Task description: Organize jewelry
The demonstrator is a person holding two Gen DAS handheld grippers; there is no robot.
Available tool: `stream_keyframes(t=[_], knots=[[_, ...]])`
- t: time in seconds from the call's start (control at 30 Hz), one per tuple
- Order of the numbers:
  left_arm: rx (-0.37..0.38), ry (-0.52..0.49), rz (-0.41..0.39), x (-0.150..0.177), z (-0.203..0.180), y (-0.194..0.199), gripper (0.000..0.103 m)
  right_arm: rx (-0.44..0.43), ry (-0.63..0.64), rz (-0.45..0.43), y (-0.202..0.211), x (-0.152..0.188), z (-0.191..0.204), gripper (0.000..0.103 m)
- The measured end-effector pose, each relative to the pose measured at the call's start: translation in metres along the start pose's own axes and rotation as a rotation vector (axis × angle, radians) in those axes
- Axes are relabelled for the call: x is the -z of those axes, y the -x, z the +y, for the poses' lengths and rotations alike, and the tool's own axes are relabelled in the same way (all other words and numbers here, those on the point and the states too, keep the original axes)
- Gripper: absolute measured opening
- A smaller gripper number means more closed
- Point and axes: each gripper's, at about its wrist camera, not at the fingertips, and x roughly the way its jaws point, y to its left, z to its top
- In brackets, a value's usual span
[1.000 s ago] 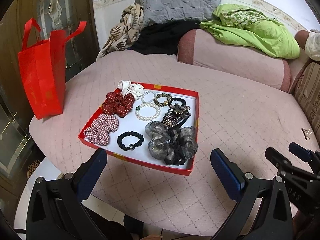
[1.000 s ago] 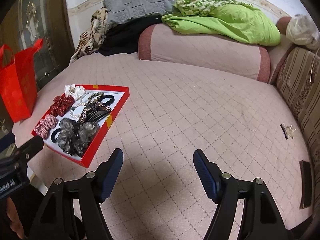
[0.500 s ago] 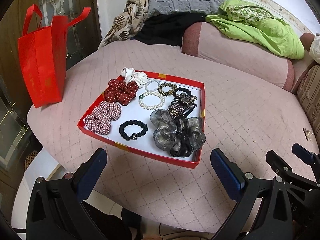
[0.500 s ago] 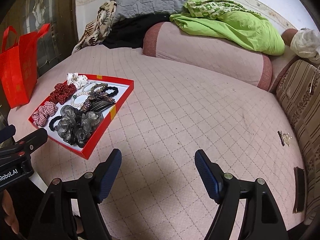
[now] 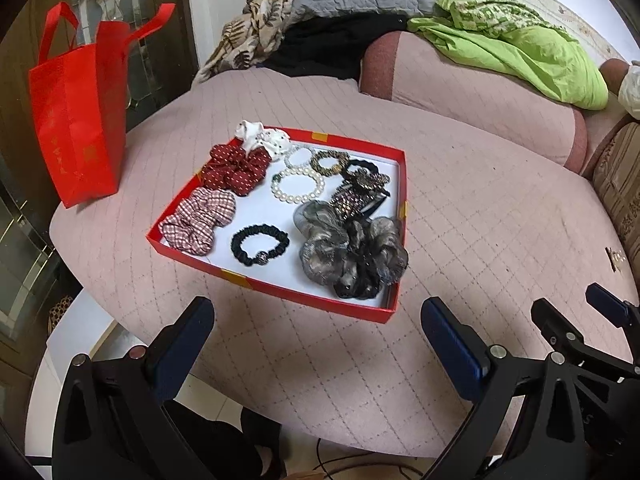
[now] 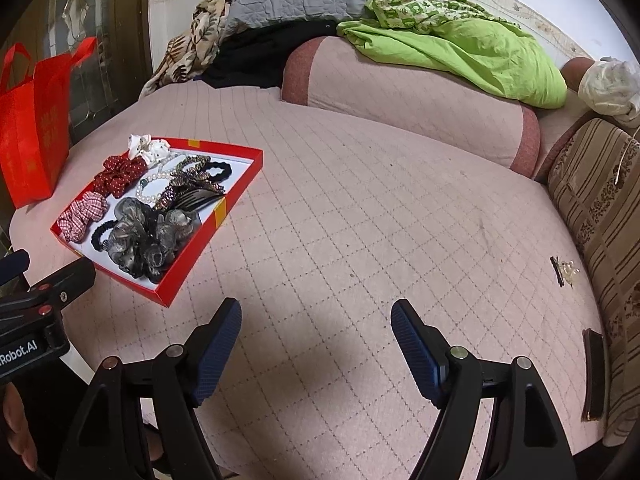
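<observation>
A shallow red box point(image 5: 280, 292) with a white floor lies on the pink quilted bed; it also shows in the right wrist view point(image 6: 208, 232). It holds a grey scrunchie point(image 5: 352, 256), a black hair tie point(image 5: 259, 245), a checked scrunchie point(image 5: 198, 222), a red dotted scrunchie point(image 5: 236, 168), a pearl bracelet point(image 5: 298, 186), a beaded hair claw point(image 5: 356, 196) and more. My left gripper point(image 5: 316, 336) is open and empty, just short of the box's near edge. My right gripper point(image 6: 316, 340) is open and empty over bare quilt, right of the box.
A red gift bag point(image 5: 80, 120) stands at the bed's left edge. A pink bolster point(image 6: 408, 100) with a green cloth point(image 6: 460, 44) and piled clothes lie at the back. A small hair clip point(image 6: 562, 272) and a dark flat object point(image 6: 592, 372) lie at the right by a striped cushion.
Both grippers have moved forward and a little up, so the box sits nearer and more central in the views. Both stay open. Nothing in the box has moved.
</observation>
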Motion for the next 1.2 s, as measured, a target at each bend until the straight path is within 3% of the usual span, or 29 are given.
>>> stream_keyframes(t=[0.77, 1.2], knots=[[0.006, 0.014, 0.032, 0.005, 0.007, -0.015, 0.103, 0.011, 0.025, 0.026, -0.008, 0.004, 0.013, 0.081], [0.0, -0.004, 0.01, 0.007, 0.008, -0.012, 0.103, 0.013, 0.014, 0.014, -0.004, 0.003, 0.016, 0.081]])
